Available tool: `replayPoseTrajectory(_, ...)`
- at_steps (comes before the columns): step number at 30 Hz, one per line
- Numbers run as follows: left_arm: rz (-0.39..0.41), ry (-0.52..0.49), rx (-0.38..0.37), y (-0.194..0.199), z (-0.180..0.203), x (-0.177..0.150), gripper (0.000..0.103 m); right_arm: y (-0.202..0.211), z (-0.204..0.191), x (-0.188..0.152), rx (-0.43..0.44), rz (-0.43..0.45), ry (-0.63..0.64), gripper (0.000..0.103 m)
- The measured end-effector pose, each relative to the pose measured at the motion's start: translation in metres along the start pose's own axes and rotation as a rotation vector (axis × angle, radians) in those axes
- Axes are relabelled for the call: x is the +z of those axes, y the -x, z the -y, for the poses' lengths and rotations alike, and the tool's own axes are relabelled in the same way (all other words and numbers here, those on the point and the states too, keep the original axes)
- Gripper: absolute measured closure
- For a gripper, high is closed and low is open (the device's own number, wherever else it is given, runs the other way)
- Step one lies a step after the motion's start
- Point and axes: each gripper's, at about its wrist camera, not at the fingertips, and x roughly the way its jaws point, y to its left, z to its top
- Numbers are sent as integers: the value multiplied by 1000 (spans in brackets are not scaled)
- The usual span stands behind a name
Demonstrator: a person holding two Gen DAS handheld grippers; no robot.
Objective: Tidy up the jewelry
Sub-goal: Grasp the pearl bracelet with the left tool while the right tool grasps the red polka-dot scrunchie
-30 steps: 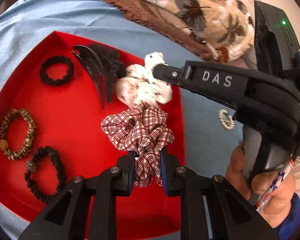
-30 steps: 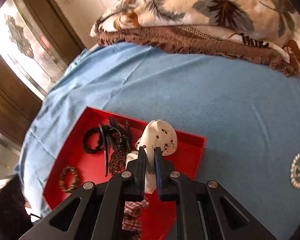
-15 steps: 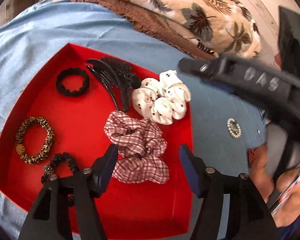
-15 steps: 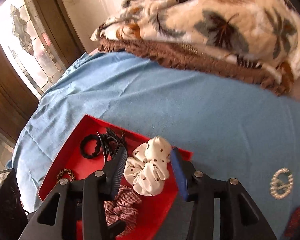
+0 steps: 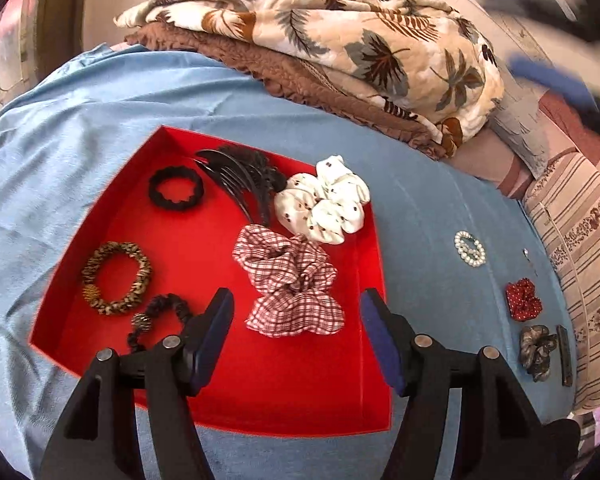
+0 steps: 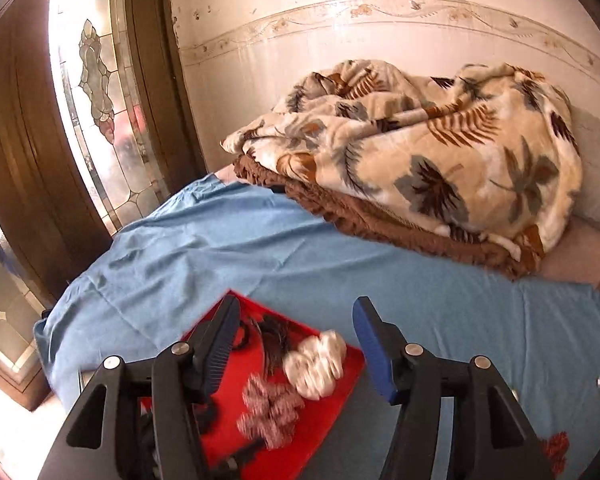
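A red tray (image 5: 188,264) lies on the blue sheet. In it are a plaid scrunchie (image 5: 292,284), a white dotted scrunchie (image 5: 324,200), a black comb clip (image 5: 244,180), a black hair tie (image 5: 175,189), a leopard-print tie (image 5: 116,278) and a dark beaded tie (image 5: 160,316). My left gripper (image 5: 296,340) is open and empty, raised above the plaid scrunchie. My right gripper (image 6: 296,344) is open and empty, high above the tray (image 6: 332,404), with the white scrunchie (image 6: 316,364) blurred below. On the sheet right of the tray lie a pearl brooch (image 5: 470,248), a red scrunchie (image 5: 523,300), a grey scrunchie (image 5: 537,352) and a dark bar clip (image 5: 565,356).
A leaf-print blanket (image 5: 340,40) on a brown one (image 5: 300,76) is piled at the back of the bed. A striped cloth (image 5: 580,232) lies at the right edge. A stained-glass door (image 6: 96,100) stands to the left, a wall behind.
Both grippers opened and let go: the left released the plaid scrunchie, the right the white dotted one, both now lying in the tray. Both grippers have drawn back and up.
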Motion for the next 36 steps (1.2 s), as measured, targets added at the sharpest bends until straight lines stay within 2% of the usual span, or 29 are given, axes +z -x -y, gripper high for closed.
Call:
replayPoseTrajectory(4, 29, 8, 24, 10, -5, -2, 38, 31, 41, -39, -93, -38, -5, 40)
replayPoseTrajectory(7, 50, 4, 27, 15, -3, -4, 37, 67, 95, -73, -212, -60, -53, 39)
replayPoseTrajectory(12, 87, -23, 43, 23, 12, -8, 37, 130, 202, -136, -407, -85, -237, 36)
replayPoseTrajectory(15, 102, -44, 47, 33, 28, -12, 37, 155, 246, -170, -469, -97, -341, 36)
replayPoseTrajectory(17, 90, -53, 12, 38, 43, -15, 37, 161, 267, -190, -485, -109, -392, 36)
replayPoseTrajectory(21, 37, -98, -40, 36, 77, -22, 37, 153, 292, -212, -460, -122, -457, 36)
replayPoseTrajectory(24, -16, -123, -64, 23, 106, -23, 37, 135, 302, -215, -418, -119, -509, 36)
replayPoseTrajectory(28, -96, -108, -101, -5, 139, -18, 37, 116, 320, -213, -356, -113, -580, 36)
replayPoseTrajectory(32, -151, -132, -80, -45, 176, -6, 37, 99, 332, -208, -306, -109, -615, 36)
replayPoseTrajectory(36, -187, -187, -55, -91, 211, 12, 45, 84, 338, -213, -252, -153, -620, 36)
